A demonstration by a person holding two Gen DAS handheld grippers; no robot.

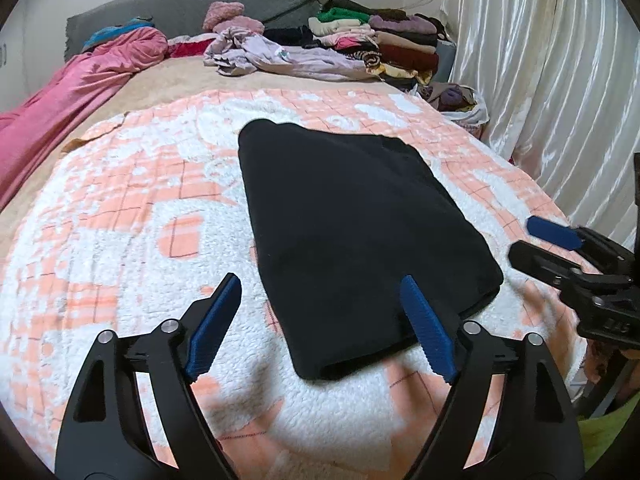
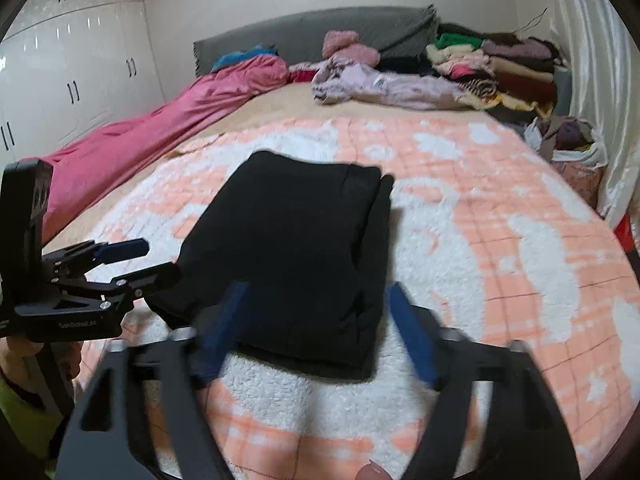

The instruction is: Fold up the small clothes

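A black garment (image 1: 352, 236) lies folded into a thick rectangle on the orange-and-white fleece blanket (image 1: 132, 216); it also shows in the right wrist view (image 2: 288, 248). My left gripper (image 1: 320, 284) is open and empty, just above the garment's near left corner. My right gripper (image 2: 316, 292) is open and empty, over the garment's near edge; its image is blurred. Each gripper shows in the other's view: the right one (image 1: 532, 240) at the garment's right, the left one (image 2: 152, 258) at its left.
A pile of unfolded lilac clothes (image 1: 272, 56) and a stack of folded clothes (image 1: 384, 44) lie at the bed's head. A pink quilt (image 1: 68, 92) runs along the left side. White curtains (image 1: 560, 92) hang at the right, wardrobes (image 2: 68, 76) at the left.
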